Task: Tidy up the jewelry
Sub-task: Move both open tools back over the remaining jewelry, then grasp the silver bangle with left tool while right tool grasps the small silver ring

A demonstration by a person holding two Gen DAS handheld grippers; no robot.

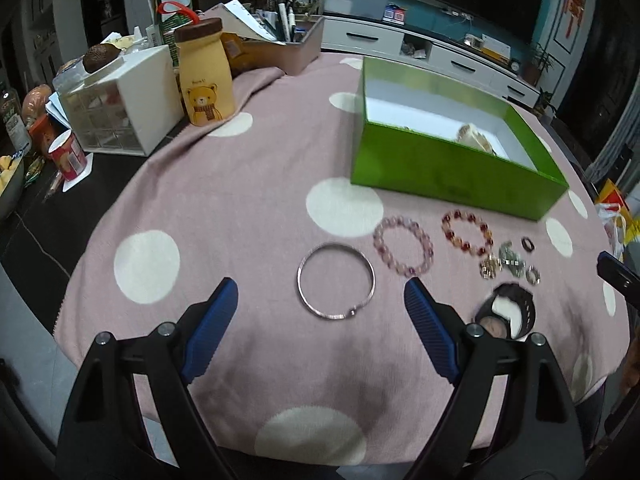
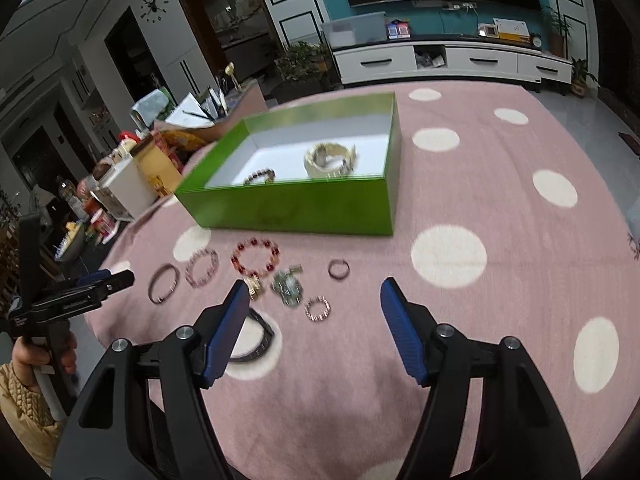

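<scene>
An open green box (image 1: 448, 172) (image 2: 296, 208) stands on the pink dotted cloth; inside lie a cream bracelet (image 2: 330, 158) and a dark bead bracelet (image 2: 260, 176). In front of it lie a silver bangle (image 1: 336, 282) (image 2: 163, 283), a lilac bead bracelet (image 1: 403, 251) (image 2: 202, 267), a red bead bracelet (image 1: 467, 232) (image 2: 255, 257), several small rings (image 1: 510, 264) (image 2: 316, 307) and a black band (image 1: 512, 312) (image 2: 260, 340). My left gripper (image 1: 322, 300) is open just above the bangle. My right gripper (image 2: 314, 300) is open, empty, above the rings.
At the table's left edge stand a bear-print bottle (image 1: 206, 76), a white drawer organiser (image 1: 128, 104), a red cup (image 1: 68, 156) and a pen holder (image 1: 296, 44). A TV cabinet (image 2: 452, 60) stands beyond the table.
</scene>
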